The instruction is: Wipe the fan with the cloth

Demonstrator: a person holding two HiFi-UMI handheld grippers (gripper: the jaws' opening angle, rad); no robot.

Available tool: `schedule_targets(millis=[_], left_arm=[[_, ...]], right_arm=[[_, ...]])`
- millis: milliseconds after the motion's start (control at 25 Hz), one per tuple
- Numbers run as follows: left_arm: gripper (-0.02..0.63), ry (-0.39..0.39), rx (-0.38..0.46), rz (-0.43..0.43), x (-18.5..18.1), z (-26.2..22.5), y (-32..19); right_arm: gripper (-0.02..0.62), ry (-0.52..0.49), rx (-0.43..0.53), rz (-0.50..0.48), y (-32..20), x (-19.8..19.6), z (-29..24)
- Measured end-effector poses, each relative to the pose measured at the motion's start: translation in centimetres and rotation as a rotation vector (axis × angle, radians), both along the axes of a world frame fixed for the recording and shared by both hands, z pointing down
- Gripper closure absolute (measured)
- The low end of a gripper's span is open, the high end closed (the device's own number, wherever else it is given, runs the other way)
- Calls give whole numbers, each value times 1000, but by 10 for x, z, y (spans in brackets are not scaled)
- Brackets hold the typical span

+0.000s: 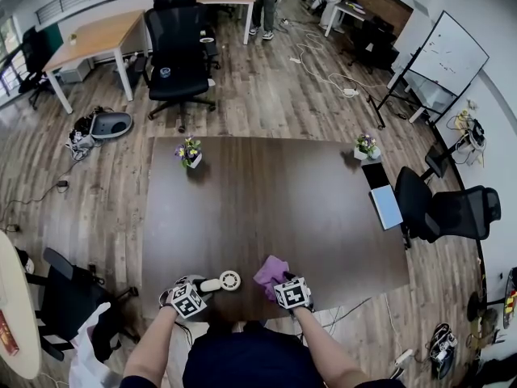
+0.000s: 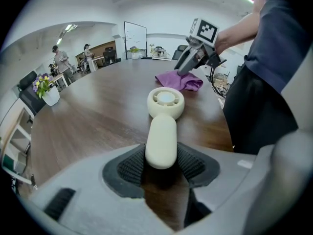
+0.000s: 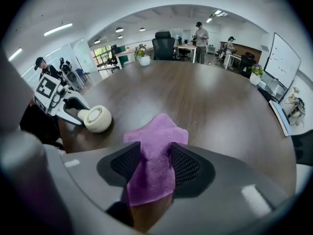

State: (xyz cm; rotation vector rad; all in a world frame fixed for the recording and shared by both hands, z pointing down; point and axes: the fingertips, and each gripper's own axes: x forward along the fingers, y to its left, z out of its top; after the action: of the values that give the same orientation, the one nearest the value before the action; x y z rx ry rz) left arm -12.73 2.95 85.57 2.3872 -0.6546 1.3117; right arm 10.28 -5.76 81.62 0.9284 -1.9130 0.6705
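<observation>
A: So, what is the left gripper point(image 2: 161, 166) doing?

B: It is pinching the cream handle of the fan point(image 2: 166, 102) between its ribbed pads point(image 2: 129, 166). The handle is pointing away from the jaws. The round head is lying face up, low at the dark table point(image 1: 275, 192).

A: And the right gripper point(image 3: 155, 165)?

B: Its jaws are standing apart, straddling the purple cloth point(image 3: 156, 136). The cloth is sitting bunched on the tabletop and rising between the two pads. It is brushing them without being squeezed flat.

A: How are fan and cloth lying relative to each other?

B: Both are sitting at the near edge of the table, right in front of the person. The cloth is lying just beside the fan's head, on its right, with a strip of bare wood showing between them.

A: What is surrounding them?

B: A flower pot point(image 1: 190, 153) is standing toward the far left of the table and a second flower pot point(image 1: 366, 147) at its far right corner. A black office chair point(image 1: 178, 47) is standing beyond the table, and a whiteboard point(image 1: 449, 53) is standing off to the right.
</observation>
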Motion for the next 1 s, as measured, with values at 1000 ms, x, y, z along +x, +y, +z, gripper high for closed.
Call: schedule_targets(millis=[1000], left_arm=[[399, 50, 33, -17, 1, -3, -1]], right_arm=[[488, -141, 117, -87, -1, -70, -75]])
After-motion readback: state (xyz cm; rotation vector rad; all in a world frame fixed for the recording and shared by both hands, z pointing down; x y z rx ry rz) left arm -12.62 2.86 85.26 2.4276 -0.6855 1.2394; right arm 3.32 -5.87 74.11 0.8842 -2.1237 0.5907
